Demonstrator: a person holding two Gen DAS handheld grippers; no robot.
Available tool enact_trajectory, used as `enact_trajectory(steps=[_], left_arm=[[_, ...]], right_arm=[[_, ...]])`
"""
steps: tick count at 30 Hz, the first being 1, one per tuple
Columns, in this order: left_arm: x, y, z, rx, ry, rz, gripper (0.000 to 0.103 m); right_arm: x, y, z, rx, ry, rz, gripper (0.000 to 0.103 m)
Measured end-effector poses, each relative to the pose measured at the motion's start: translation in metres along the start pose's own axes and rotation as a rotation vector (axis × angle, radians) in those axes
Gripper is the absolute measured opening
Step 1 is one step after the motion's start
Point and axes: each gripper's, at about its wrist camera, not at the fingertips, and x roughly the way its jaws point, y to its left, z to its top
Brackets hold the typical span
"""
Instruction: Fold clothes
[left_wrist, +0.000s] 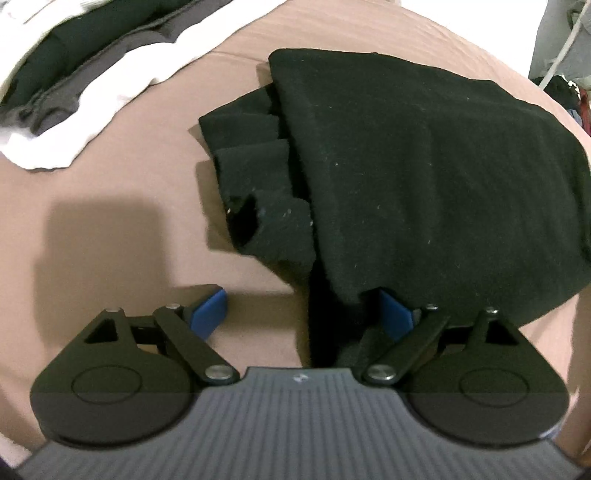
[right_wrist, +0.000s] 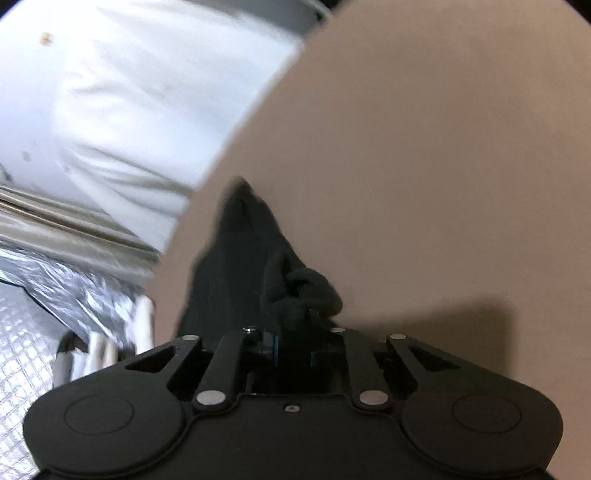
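A black garment (left_wrist: 406, 166) lies partly folded on the brown bed sheet (left_wrist: 110, 229), with bunched sleeves at its left side. My left gripper (left_wrist: 303, 314) is open at the garment's near edge; its left pad (left_wrist: 210, 314) is bare and the cloth drapes over its right pad (left_wrist: 397, 314). In the right wrist view my right gripper (right_wrist: 293, 350) is shut on a bunched part of the black garment (right_wrist: 295, 291), which trails away from the fingers over the brown sheet (right_wrist: 443, 166).
A stack of folded clothes, white, grey and black (left_wrist: 74, 81), lies at the far left of the bed. In the right wrist view, beyond the bed's edge, there are white plastic (right_wrist: 129, 92) and silver foil material (right_wrist: 37, 314).
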Motion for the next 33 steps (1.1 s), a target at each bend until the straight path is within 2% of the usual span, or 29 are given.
enact_trajectory(steps=[3,4,7,8,10,13,14,15,17,20,22,24,25,26,27,30,33], left_arm=[[0.000,0.004,0.002,-0.002,0.033,-0.034,0.093],[0.001,0.002,0.004,0.018,0.049,-0.041,0.094],[-0.001,-0.002,0.006,0.076,0.041,-0.018,0.093],[-0.006,-0.002,0.006,0.081,0.021,-0.026,0.090],[-0.022,-0.003,0.006,0.105,-0.051,-0.062,0.090],[-0.051,-0.008,0.005,0.146,-0.210,-0.117,0.090],[-0.059,-0.011,0.005,0.159,-0.262,-0.144,0.090],[-0.065,-0.014,0.005,0.167,-0.304,-0.182,0.090],[-0.068,-0.020,0.005,0.162,-0.338,-0.256,0.090],[-0.051,-0.032,0.005,0.126,-0.282,-0.388,0.090],[-0.030,-0.038,0.007,0.099,-0.196,-0.454,0.090],[-0.004,-0.043,0.009,0.059,-0.101,-0.472,0.090],[0.008,-0.047,0.009,0.051,-0.051,-0.457,0.090],[0.017,-0.051,0.009,0.058,-0.014,-0.430,0.088],[0.018,-0.054,0.008,0.070,-0.005,-0.413,0.088],[0.011,-0.056,0.009,0.087,-0.009,-0.401,0.088],[0.006,-0.046,0.011,0.037,-0.007,-0.419,0.087]], right_arm=[[-0.026,0.022,0.005,-0.168,-0.124,-0.094,0.010],[-0.026,0.023,0.006,-0.193,-0.131,-0.132,0.010],[-0.001,0.006,0.005,-0.144,-0.039,-0.233,0.010],[0.001,0.001,0.004,-0.107,-0.027,-0.230,0.011],[0.003,-0.008,0.003,-0.029,-0.003,-0.214,0.019],[-0.012,-0.016,0.007,0.098,-0.022,-0.154,0.042],[-0.019,-0.019,0.007,0.125,-0.033,-0.141,0.053],[-0.024,-0.021,0.004,0.142,-0.035,-0.133,0.056],[-0.025,-0.025,-0.004,0.182,-0.004,-0.109,0.056],[-0.007,-0.028,-0.015,0.269,0.079,-0.033,0.057],[0.012,-0.027,-0.022,0.246,0.100,-0.033,0.061],[0.028,-0.018,-0.022,0.176,0.092,-0.028,0.061],[0.035,-0.013,-0.021,0.130,0.081,-0.024,0.060],[0.039,-0.007,-0.020,0.082,0.070,-0.024,0.044],[0.038,-0.002,-0.020,0.030,0.056,-0.031,0.016],[0.037,0.015,-0.018,-0.125,0.016,-0.054,0.014],[0.030,0.051,-0.025,-0.350,-0.032,-0.123,0.014]])
